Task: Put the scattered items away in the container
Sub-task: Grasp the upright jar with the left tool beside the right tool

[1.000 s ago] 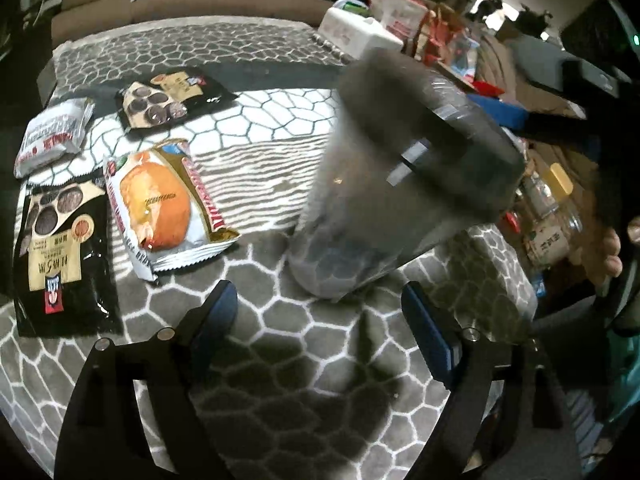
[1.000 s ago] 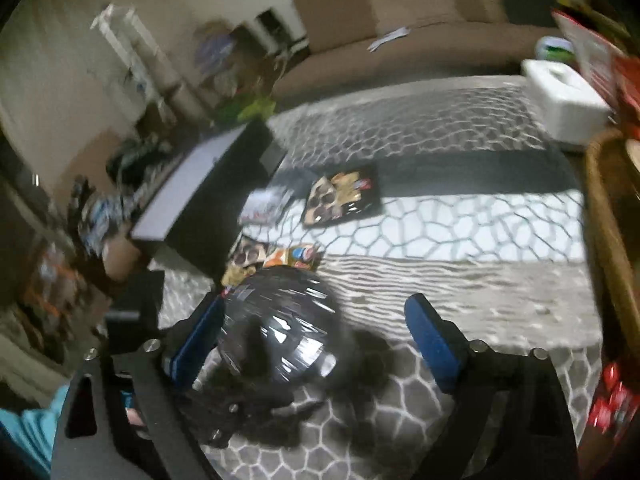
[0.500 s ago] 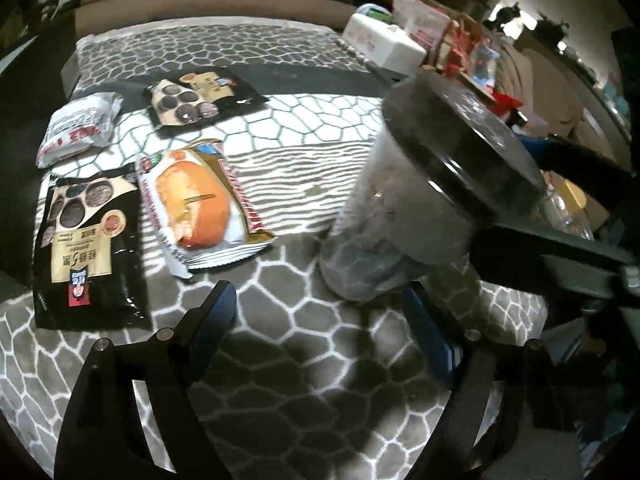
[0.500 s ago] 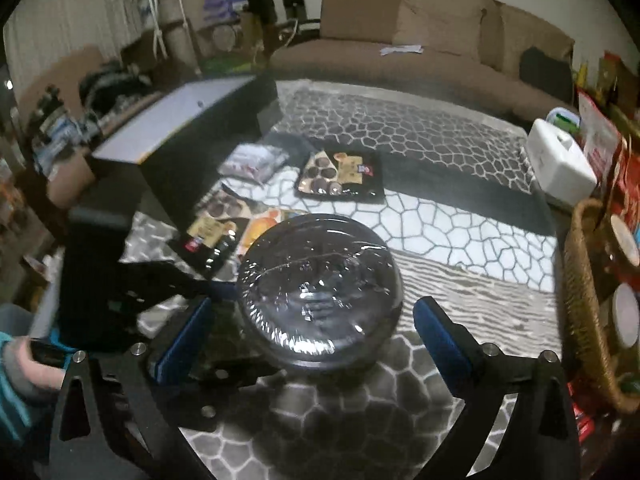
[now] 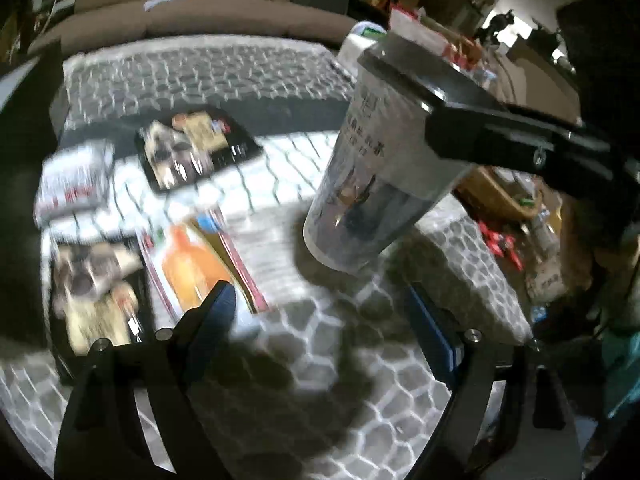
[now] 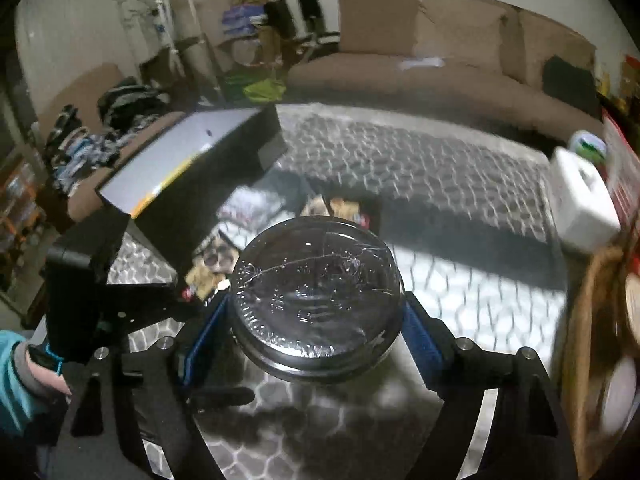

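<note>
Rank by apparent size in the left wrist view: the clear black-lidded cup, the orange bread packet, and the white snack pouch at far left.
1. Clear black-lidded cup.
2. Orange bread packet, though it sits nearer the camera.
3. White snack pouch, blurred.

home living room | brown sofa [image 6: 440, 76] | patterned rug [image 6: 400, 160] | household clutter

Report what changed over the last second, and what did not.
The right claw closed in around the black-lidded cup and now grips it below the lid, tilted. The left claw remains open and empty. The snack packets lie as before on the patterned cloth.
</note>
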Demonstrator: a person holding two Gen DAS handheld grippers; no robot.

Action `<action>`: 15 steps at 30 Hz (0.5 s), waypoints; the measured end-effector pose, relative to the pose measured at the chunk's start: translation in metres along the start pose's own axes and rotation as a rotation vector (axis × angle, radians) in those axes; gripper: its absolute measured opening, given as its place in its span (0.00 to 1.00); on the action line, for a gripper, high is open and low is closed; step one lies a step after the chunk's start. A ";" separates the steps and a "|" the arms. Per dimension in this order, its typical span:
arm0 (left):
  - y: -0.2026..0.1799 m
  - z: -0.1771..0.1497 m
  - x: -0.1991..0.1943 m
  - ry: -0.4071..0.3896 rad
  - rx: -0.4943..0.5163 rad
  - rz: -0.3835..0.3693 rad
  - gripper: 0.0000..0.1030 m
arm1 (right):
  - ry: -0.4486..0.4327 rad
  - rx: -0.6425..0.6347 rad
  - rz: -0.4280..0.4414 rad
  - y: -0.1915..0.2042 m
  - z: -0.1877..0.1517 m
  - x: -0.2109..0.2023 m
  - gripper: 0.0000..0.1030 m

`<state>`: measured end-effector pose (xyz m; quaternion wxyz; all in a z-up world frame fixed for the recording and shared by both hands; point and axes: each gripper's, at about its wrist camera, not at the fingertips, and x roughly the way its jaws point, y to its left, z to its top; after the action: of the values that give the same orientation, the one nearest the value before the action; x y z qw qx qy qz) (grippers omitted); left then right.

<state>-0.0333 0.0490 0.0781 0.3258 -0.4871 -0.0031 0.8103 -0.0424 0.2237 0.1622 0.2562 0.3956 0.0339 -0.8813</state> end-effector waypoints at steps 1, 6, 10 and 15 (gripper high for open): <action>0.003 0.006 0.002 -0.001 0.003 0.006 0.84 | -0.004 -0.020 0.001 -0.004 0.006 0.002 0.82; 0.021 0.028 0.023 0.023 -0.008 0.025 0.84 | 0.016 -0.121 0.077 -0.023 0.022 0.026 0.82; 0.029 0.027 0.037 0.043 -0.012 0.002 0.84 | 0.104 -0.173 0.159 -0.030 0.006 0.054 0.82; 0.024 0.025 0.047 0.062 0.044 0.012 0.84 | 0.107 -0.169 0.180 -0.034 -0.004 0.052 0.86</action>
<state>-0.0803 0.0630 0.0462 0.3314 -0.5049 0.0278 0.7966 -0.0850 0.2317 0.1174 0.3645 0.4204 0.0859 -0.8264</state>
